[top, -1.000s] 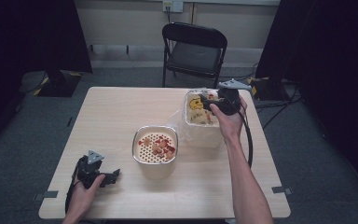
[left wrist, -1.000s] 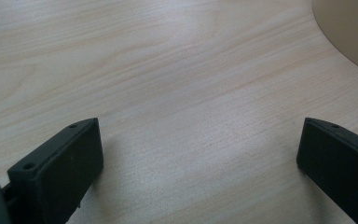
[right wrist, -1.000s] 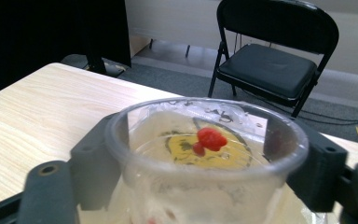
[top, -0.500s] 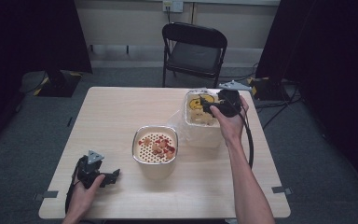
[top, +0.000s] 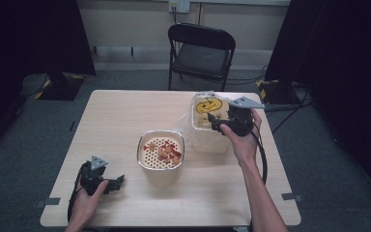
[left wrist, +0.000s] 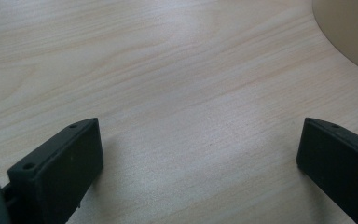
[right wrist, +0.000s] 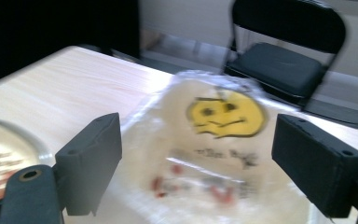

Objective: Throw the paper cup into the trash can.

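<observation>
Bag [right wrist: 214, 154] sits between your right gripper's [right wrist: 196, 154] wide-open jaws, nothing held yet; since a second ago you have drawn back from over its far rim to its near edge, likely lining up a grasp. Its yellow face [top: 208, 104] shows; the print below is unreadable. Left gripper [top: 107, 182] rests open, empty, near the strainer bowl [top: 160, 150].

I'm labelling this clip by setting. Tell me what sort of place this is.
Probably a studio or lab set up for recording, not a home. A bare wooden table stands on grey carpet between black curtains, with one folding chair behind it and cables on the floor.
</observation>
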Tool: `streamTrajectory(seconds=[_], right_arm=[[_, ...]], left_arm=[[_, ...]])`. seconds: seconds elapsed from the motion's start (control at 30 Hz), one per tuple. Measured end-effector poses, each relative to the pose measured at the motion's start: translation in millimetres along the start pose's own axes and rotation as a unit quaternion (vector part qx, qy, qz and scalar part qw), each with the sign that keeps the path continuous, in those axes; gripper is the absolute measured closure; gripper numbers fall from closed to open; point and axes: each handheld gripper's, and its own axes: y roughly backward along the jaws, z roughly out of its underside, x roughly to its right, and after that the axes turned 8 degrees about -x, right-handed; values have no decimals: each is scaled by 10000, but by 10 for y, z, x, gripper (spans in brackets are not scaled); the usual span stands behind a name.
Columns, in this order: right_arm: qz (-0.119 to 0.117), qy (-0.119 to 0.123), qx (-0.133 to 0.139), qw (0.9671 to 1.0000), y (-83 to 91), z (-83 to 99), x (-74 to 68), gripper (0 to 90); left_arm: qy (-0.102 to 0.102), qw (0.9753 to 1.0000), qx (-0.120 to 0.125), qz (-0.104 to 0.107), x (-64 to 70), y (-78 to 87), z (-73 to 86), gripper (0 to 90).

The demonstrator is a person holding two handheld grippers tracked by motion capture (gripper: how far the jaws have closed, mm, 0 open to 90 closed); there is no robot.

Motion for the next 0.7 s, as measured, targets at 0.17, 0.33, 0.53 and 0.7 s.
streamTrajectory(seconds=[0.17,0.33,0.53,0.7], right_arm=[[6,23,-37,10000,155,164,-70,163],[-137,-77,-31,9999,307,343,-134,163],[-108,-87,-207,9997,382,686,-201,148],[-117,-137,-480,9987,361,1032,-200,148]], left_arm=[[1,10000,2,0,0,0,0,0],[2,10000,1,0,0,0,0,0],[1,10000,1,0,0,0,0,0],[2,10000,2,2,0,0,0,0]])
